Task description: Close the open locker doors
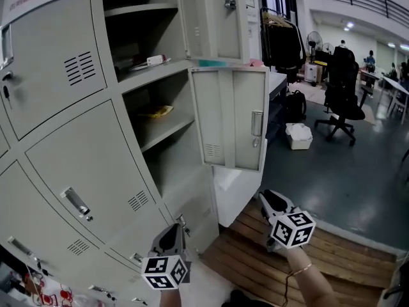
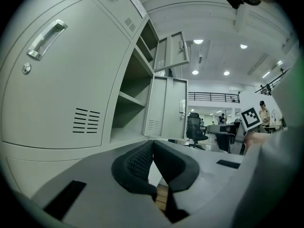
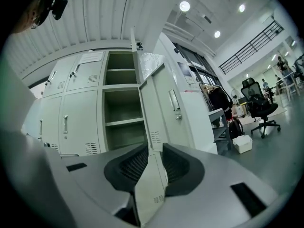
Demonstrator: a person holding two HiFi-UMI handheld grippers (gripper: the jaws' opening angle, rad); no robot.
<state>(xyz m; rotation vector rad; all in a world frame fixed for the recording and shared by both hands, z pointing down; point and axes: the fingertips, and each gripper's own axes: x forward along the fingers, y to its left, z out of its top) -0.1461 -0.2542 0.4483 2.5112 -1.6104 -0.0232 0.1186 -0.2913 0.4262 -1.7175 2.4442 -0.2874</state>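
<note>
A grey locker bank (image 1: pixel 83 146) fills the left of the head view. Three doors in one column stand open: the top door (image 1: pixel 214 18), the middle door (image 1: pixel 233 117) and the lowest door (image 1: pixel 233 187). My right gripper (image 1: pixel 267 200) is at the lowest door's free edge. In the right gripper view that door's thin panel (image 3: pixel 151 184) runs between the pads, and the right gripper (image 3: pixel 149 148) is shut on it. My left gripper (image 1: pixel 171 234) hangs low beside the closed lockers; in its own view the left gripper (image 2: pixel 152 146) is shut and holds nothing.
A wooden slatted platform (image 1: pixel 275 261) lies under the grippers. To the right are a black office chair (image 1: pixel 342 98), a white box (image 1: pixel 298 136) and hanging dark clothes (image 1: pixel 281 43). A yellow item (image 1: pixel 156 112) and a white item (image 1: pixel 153 60) lie on open shelves.
</note>
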